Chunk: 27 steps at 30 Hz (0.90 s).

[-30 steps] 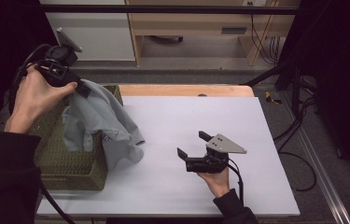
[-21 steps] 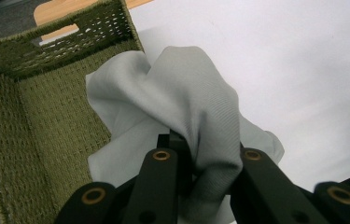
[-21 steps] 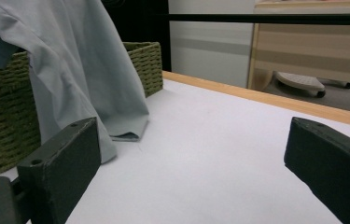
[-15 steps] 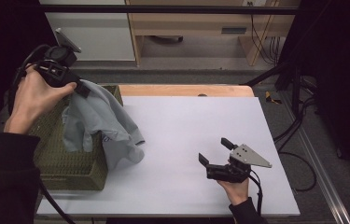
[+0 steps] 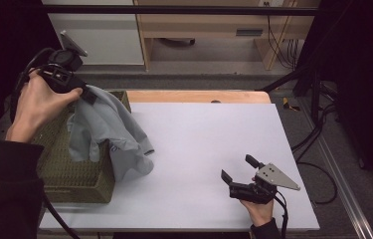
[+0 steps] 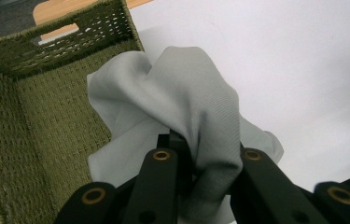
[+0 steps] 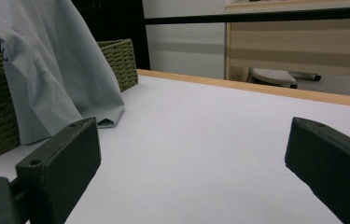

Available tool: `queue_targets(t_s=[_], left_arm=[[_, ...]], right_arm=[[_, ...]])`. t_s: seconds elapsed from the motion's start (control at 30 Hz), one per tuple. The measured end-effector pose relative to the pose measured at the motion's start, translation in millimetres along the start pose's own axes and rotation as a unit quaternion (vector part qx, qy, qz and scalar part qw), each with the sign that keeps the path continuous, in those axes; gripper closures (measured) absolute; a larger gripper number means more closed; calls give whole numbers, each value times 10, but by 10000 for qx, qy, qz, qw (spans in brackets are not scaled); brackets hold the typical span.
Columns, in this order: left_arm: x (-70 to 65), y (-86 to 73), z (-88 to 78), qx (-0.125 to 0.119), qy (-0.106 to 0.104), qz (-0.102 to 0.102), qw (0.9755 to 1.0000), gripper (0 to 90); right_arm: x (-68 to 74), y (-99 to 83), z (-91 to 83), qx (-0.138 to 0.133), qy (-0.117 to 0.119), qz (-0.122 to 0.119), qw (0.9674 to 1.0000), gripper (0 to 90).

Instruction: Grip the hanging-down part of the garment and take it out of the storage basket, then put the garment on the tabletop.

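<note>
A pale grey garment [image 5: 109, 132] hangs from my left gripper [image 5: 85, 93], which is shut on a bunch of its cloth above the green woven basket [image 5: 74, 179]. Part of the cloth drapes over the basket's right wall onto the white tabletop [image 5: 209, 134]. In the left gripper view the garment [image 6: 186, 107] is pinched between the jaws, with the basket [image 6: 28, 116] below. My right gripper [image 5: 238, 169] rests low over the table near its front right, open and holding nothing. The right gripper view looks across the table at the garment [image 7: 46, 60] and basket [image 7: 116, 60].
The basket stands at the table's left edge. A wooden strip [image 5: 194, 96] runs along the table's far edge. Beyond it are a white cabinet [image 5: 99, 30] and a wooden shelf unit [image 5: 209, 25]. Cables [image 5: 313, 149] lie on the floor at the right.
My right gripper has drawn back toward the table's front right corner. The left gripper holds the garment in about the same place above the basket.
</note>
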State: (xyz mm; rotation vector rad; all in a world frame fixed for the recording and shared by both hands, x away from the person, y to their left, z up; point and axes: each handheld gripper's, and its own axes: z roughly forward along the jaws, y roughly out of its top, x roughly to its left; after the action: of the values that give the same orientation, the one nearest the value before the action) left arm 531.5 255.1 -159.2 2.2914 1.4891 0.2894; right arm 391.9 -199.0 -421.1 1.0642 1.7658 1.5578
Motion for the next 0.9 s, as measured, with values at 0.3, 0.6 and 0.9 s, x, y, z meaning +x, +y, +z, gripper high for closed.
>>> queue_targets(t_s=[0.3, 0.6, 0.9], left_arm=[[-18, 21, 18, 16, -16, 10, 10000, 823], [-132, 76, 22, 54, -37, 109, 9999, 824], [-384, 168, -7, 48, -100, 373, 9992, 824]], right_arm=[[-1, -49, -45, -32, -32, 2, 10000, 38], [-12, -57, -67, -16, -53, 32, 10000, 38], [-22, -64, -75, 15, -65, 15, 10000, 39]])
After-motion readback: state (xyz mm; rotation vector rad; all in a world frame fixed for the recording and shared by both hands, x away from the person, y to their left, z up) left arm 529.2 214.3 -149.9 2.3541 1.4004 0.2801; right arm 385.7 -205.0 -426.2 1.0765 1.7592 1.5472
